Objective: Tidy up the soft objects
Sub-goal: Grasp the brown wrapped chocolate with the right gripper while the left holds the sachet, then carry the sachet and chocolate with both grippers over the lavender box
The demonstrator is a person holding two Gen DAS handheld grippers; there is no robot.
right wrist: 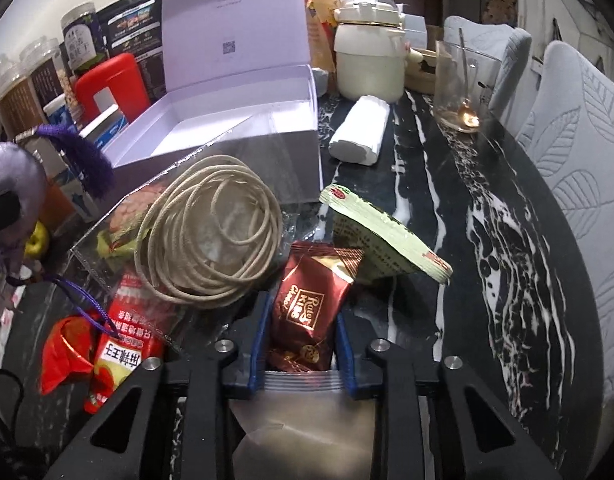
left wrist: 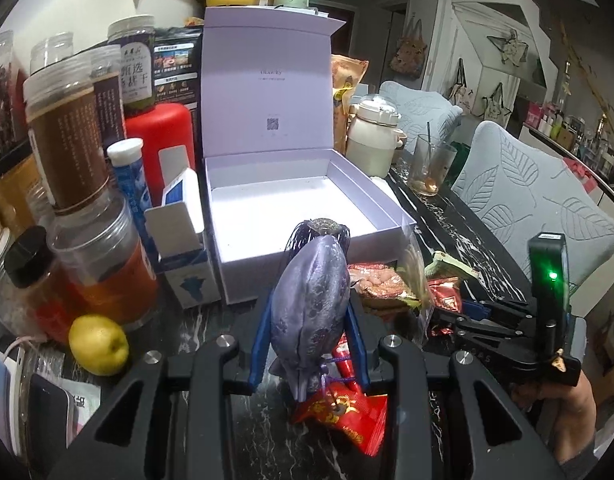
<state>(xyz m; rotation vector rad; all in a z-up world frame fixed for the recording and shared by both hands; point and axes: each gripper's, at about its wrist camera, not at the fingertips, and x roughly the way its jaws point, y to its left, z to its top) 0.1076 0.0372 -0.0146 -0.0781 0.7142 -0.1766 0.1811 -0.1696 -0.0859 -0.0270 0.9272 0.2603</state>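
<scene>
My left gripper [left wrist: 309, 316] is clenched on the purple sachet [left wrist: 311, 292], blue pads pressing both flanks, tassel end up and pointing at twelve o'clock toward the open box [left wrist: 307, 200]. I hold it clear of the worktop [left wrist: 467, 232], nose angled down, so it is lined up with the box's empty floor; that reads to me as the drop spot for the soft things. Its cord trails down at six o'clock onto a red packet [left wrist: 343, 412].

My right gripper [right wrist: 301, 320] has the brown chocolate packet [right wrist: 307, 308] between its pads, and they look pressed against its sides: a grasp, just taken, I judge. The packet sits low on the worktop at six o'clock in this view, overlapped at two o'clock by the green packet [right wrist: 387, 232].

At ten o'clock a rope coil [right wrist: 211, 236] lies in a clear bag, leaning on the box's front wall. The box stands at eleven o'clock from here, lid propped upright, so both hands can reach it.
</scene>
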